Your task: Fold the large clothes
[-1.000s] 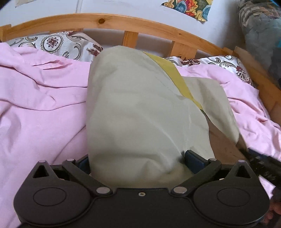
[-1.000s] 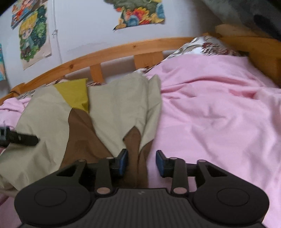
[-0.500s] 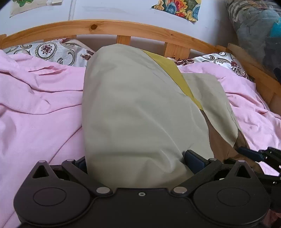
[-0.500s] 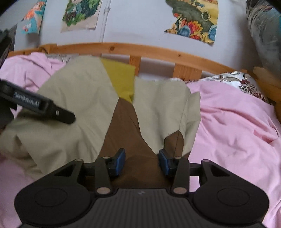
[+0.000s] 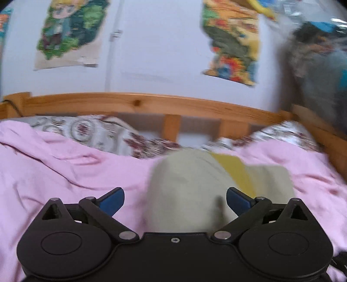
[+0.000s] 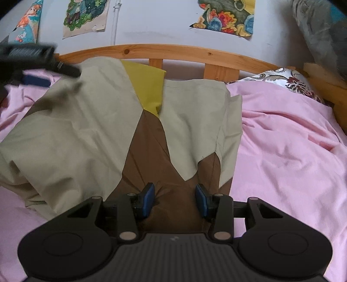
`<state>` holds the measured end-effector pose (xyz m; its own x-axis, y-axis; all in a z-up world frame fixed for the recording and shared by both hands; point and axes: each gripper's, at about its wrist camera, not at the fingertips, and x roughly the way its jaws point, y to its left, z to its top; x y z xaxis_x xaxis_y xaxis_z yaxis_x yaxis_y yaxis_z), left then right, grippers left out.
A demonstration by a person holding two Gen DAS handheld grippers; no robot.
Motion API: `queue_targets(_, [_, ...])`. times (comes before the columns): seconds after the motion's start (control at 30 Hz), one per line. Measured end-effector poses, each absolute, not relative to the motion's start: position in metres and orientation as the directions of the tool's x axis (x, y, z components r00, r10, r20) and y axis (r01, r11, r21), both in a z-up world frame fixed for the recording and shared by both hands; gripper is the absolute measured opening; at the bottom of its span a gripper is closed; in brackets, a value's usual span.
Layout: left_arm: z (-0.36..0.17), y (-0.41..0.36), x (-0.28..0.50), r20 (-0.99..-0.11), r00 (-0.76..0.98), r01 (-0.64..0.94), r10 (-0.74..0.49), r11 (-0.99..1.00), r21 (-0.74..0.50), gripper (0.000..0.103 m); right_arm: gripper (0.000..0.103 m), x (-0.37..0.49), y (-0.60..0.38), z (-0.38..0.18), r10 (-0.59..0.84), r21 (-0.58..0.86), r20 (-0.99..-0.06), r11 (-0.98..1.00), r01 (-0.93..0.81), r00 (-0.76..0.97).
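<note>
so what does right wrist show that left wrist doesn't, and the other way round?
Only the right wrist view shows the garment's brown panel, which lies between the open right gripper fingers, and the left gripper seen from outside, blurred, above the beige cloth.

Only the left wrist view shows the patterned pillow on the left, plus the left gripper's own fingers spread wide with beige cloth bulging between them, gripping nothing.

Both show the beige garment with its yellow panel, the pink sheet, the wooden headboard and wall posters.
</note>
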<state>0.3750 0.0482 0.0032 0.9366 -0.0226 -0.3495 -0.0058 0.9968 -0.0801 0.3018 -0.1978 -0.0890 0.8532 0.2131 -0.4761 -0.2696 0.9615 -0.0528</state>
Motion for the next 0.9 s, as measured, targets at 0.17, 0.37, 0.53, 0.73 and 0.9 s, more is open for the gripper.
queue_targets(0.17, [-0.013,0.052,0.415,-0.421,0.907,-0.054,-0.004,0.990,-0.127,0.103,0.046,0.298,-0.197,-0.089,0.203,-0.053,-0.480,0.964,-0.259,0.853])
queue_targets(0.37, [-0.052,0.059,0.441,-0.519,0.854,-0.056,-0.019,0.990,-0.128,0.103,0.047,0.300,-0.200,-0.090,0.213,-0.037,-0.483,0.964,-0.262,0.850])
queue_targets(0.53, [-0.041,0.065,0.427,-0.489,0.872,-0.061,-0.032,0.983,-0.173,0.102,0.050,0.299,-0.199,-0.090,0.211,-0.044,-0.478,0.964,-0.263,0.852])
queue_targets(0.73, [-0.025,0.050,0.365,-0.455,0.887,-0.007,-0.075,0.984,-0.176,0.102,0.065,0.297,-0.206,-0.081,0.237,-0.008,-0.460,0.963,-0.270,0.856])
queue_targets(0.9, [-0.045,0.043,0.330,-0.477,0.874,-0.019,-0.088,0.976,-0.215,0.102,0.086,0.294,-0.207,-0.078,0.216,-0.012,-0.447,0.969,-0.247,0.868])
